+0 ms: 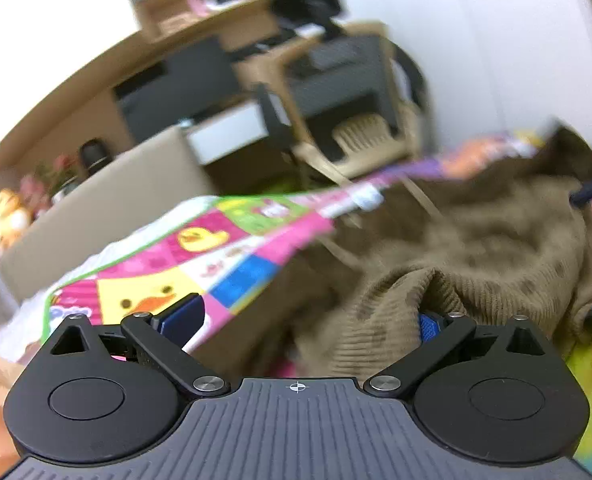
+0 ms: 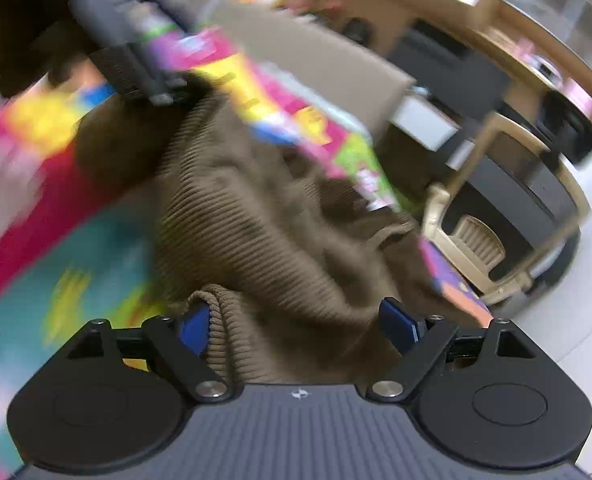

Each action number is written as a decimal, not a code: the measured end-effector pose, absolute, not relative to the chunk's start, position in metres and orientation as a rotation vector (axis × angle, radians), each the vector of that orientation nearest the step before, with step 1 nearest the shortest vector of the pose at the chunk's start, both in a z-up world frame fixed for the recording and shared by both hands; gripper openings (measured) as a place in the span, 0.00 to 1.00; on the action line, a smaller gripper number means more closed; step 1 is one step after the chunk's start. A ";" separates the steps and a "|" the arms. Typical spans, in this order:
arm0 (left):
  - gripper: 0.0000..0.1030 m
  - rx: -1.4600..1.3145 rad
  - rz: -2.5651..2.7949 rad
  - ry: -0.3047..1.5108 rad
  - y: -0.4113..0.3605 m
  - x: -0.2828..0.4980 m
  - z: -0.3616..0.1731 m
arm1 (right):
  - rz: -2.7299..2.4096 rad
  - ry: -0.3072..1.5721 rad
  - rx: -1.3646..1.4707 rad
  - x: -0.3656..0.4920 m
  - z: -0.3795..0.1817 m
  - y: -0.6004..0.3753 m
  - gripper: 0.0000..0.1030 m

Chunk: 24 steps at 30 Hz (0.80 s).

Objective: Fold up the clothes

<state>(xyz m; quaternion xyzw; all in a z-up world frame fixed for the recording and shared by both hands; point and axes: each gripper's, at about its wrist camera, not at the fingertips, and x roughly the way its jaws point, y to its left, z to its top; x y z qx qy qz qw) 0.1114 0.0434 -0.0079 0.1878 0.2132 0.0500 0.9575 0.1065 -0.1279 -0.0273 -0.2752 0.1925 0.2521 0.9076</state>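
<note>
Both claws gape at the brown sweater's (image 2: 255, 208) ribbed edges.

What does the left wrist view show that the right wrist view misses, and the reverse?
Only the left wrist view shows the left gripper with its fingers wide apart, the brown sweater bunched against the right finger, and a yellow plush toy by the wall.

Only the right wrist view shows the right gripper, fingers apart with sweater cloth between them, a ribbed hem beside the left finger, and a dark sleeve reaching in at upper left.

Both show the sweater, the colourful play mat and the beige chair.
</note>
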 end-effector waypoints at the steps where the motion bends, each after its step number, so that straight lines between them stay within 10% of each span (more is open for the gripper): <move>1: 1.00 0.352 0.114 0.423 0.050 0.113 -0.002 | 0.476 0.406 -0.474 0.127 -0.016 -0.133 0.83; 8: 0.99 0.357 0.280 0.425 0.100 0.104 0.009 | 0.274 0.491 -0.125 0.222 0.019 -0.184 0.83; 20: 0.99 0.519 -0.135 0.519 0.038 0.051 -0.044 | 0.341 0.424 -0.232 0.130 0.009 -0.231 0.83; 24: 0.99 0.367 -0.154 0.551 0.053 0.053 -0.042 | 0.401 0.321 -0.423 0.090 -0.012 -0.193 0.66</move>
